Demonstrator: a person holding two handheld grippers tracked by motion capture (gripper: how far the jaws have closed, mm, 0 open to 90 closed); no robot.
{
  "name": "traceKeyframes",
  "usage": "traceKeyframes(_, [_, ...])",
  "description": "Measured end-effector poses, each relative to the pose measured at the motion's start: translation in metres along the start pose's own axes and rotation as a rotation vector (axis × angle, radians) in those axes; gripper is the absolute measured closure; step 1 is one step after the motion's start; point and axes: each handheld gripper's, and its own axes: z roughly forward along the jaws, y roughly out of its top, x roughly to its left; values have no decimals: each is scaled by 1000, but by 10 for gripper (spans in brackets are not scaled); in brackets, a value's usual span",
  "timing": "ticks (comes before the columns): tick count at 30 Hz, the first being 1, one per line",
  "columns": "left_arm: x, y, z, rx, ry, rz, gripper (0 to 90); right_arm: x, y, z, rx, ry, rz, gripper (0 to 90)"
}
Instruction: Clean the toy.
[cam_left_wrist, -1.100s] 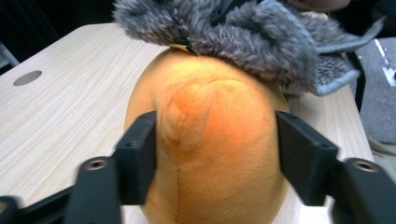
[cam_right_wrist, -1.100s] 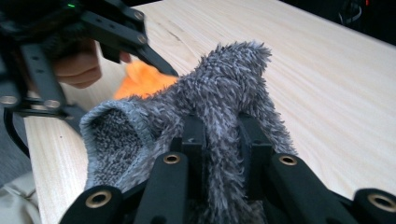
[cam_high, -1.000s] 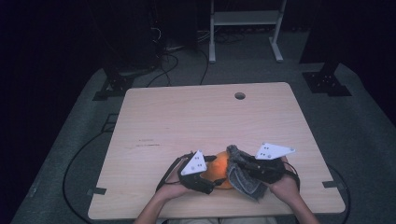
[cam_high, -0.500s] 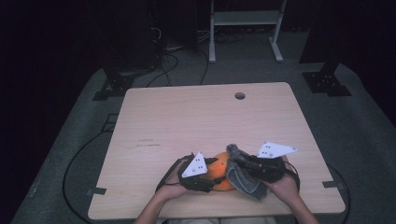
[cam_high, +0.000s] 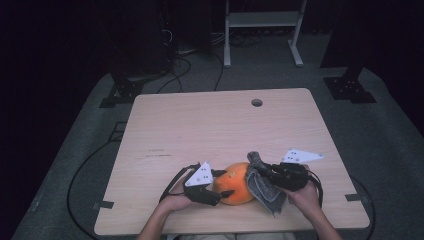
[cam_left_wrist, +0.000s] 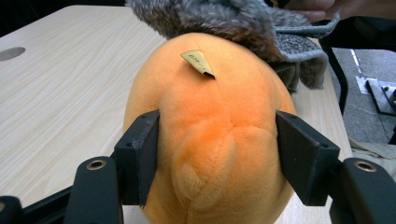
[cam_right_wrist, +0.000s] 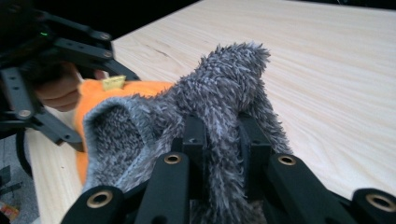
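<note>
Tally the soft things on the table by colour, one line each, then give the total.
Orange: 1, the orange plush toy, clamped by the left gripper
Grey: 1, the grey fuzzy cloth, pinched by the right gripper
Total: 2

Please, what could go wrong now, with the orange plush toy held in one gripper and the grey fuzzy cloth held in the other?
1. The left gripper has just closed on the round orange plush toy; the soft toy might squeeze out sideways.
2. The right gripper pinches only a fold of the grey fuzzy cloth, so a pull could free it.
3. The toy lies near the table edge and may fall.
</note>
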Motion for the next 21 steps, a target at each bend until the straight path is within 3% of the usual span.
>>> traceKeyframes(2, [2, -2, -2, 1, -3, -5, 348, 0, -1, 3, 10, 2, -3, 752])
traceKeyframes(6, [3, -3, -3, 1, -9, -10, 346, -10, -8, 7, 33, 5, 46, 752])
traceKeyframes(7, [3, -3, -4, 2, -12, -10, 345, -17, -13, 8, 66, -27, 65, 753])
traceKeyframes(9, [3, -4, -5, 1, -17, -8, 342, -22, -16, 7, 79, -39, 82, 752])
traceKeyframes(14, [4, -6, -6, -4, -23, -17, 330, -17, -9, 2, 17, -1, 73, 751])
traceKeyframes(16, [5, -7, -6, -5, -25, -18, 327, -17, -10, 9, 54, -4, 66, 749])
traceKeyframes(18, [5, -7, -6, -7, -26, -20, 325, -23, -16, 12, 87, -2, 91, 749])
traceKeyframes(21, [5, -7, -7, -6, -27, -17, 322, -27, -18, 9, 112, -35, 78, 750])
